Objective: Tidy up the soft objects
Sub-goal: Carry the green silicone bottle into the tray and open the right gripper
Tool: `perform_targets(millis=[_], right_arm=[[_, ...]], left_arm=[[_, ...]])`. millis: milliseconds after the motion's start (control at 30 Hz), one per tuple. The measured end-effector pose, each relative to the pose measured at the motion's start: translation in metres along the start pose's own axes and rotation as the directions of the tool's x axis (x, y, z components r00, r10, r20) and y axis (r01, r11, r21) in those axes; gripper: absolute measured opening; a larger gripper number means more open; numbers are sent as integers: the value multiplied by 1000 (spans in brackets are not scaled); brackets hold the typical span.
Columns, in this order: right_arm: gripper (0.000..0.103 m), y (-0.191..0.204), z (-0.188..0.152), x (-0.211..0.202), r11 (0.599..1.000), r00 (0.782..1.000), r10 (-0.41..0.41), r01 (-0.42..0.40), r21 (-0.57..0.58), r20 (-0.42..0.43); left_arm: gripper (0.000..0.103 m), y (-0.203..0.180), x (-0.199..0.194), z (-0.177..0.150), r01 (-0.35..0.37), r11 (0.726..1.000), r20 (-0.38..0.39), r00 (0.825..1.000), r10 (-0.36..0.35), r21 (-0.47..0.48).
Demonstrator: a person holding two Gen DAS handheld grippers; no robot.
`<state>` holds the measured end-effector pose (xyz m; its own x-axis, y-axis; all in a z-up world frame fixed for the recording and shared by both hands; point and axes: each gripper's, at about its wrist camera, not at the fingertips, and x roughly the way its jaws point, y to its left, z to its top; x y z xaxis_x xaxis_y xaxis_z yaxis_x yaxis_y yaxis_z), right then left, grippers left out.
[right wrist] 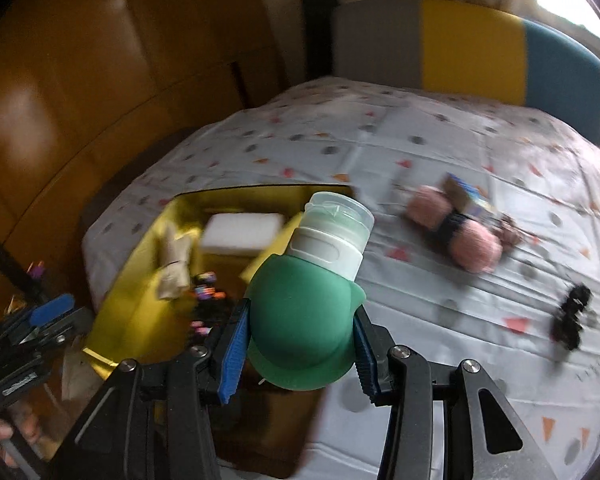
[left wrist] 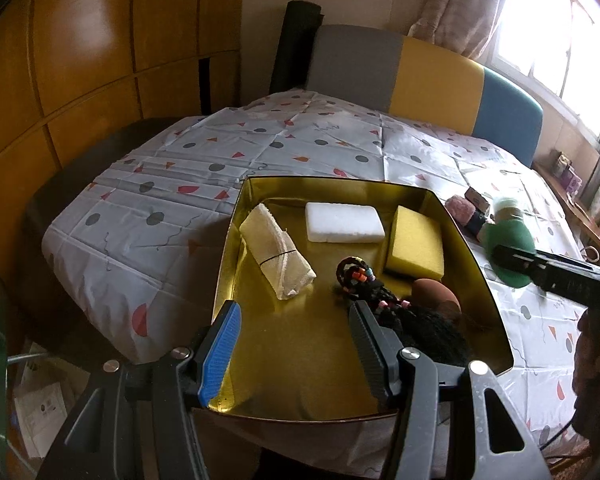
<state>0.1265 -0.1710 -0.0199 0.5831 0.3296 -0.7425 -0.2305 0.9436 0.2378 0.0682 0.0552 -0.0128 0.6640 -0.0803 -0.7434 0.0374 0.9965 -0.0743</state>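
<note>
Left wrist view looks down into a gold tray (left wrist: 236, 216) resting on a tabletop (left wrist: 148, 208) covered by a pale cloth printed with dots and triangles; the left gripper (left wrist: 296, 344) hangs over the tray's near end with its fingers (left wrist: 222, 344) spread well apart and nothing between them. Inside the tray, a rolled cream cloth (left wrist: 278, 252) bound by a thin black band lies at about ten o'clock; a white foam block (left wrist: 344, 223) sits at twelve o'clock; a yellow sponge (left wrist: 416, 244) lies just beside it at one o'clock; a black braided hairpiece with coloured beads (left wrist: 364, 284) runs from the middle toward the right finger, touching a brown egg-shaped sponge (left wrist: 436, 296) at three o'clock.

Right wrist view, blurred, shows the right gripper (right wrist: 300, 344) with its fingers (right wrist: 232, 352) clamped on the sides of a green squeeze bottle (right wrist: 304, 320), whose white collar and clear cap point away from the camera; the bottle is held above the tabletop at the tray's right edge. On the cloth at two o'clock lies a pink yarn skein (right wrist: 456, 232) with a dark band and paper label; a small black object (right wrist: 572, 316), too blurred to identify, lies at three o'clock, well apart from the yarn.
</note>
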Motion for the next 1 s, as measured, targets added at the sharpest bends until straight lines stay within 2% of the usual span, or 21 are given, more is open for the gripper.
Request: perform_targets(millis=[267,533,667,767,933,1000], right_arm=[[47,73,2,35,983,992,97,-108,-147,-79],[48,111,-11,71,964,979,120,-155,-215,-168],[49,116,-17,96,966,973,66,-117,-230,-219],[55,108,-18,109,973,974,11,-63,-221,-226],[63,96,-16,113,978,975,-19,-28,-209,-220],[62,91,-15,112,981,975,-17,-26,-191,-220]], left_arm=[[57,15,-1,-2,-26,999,10,1000,27,-35],[57,32,4,-4,-51,996,-5,999,51,-73],[57,37,6,-4,-59,995,-14,998,58,-83],[57,39,6,-6,-63,994,-13,998,63,-84],[57,40,8,-6,-69,994,-21,997,68,-84],[57,40,8,-7,-68,994,-22,998,66,-82]])
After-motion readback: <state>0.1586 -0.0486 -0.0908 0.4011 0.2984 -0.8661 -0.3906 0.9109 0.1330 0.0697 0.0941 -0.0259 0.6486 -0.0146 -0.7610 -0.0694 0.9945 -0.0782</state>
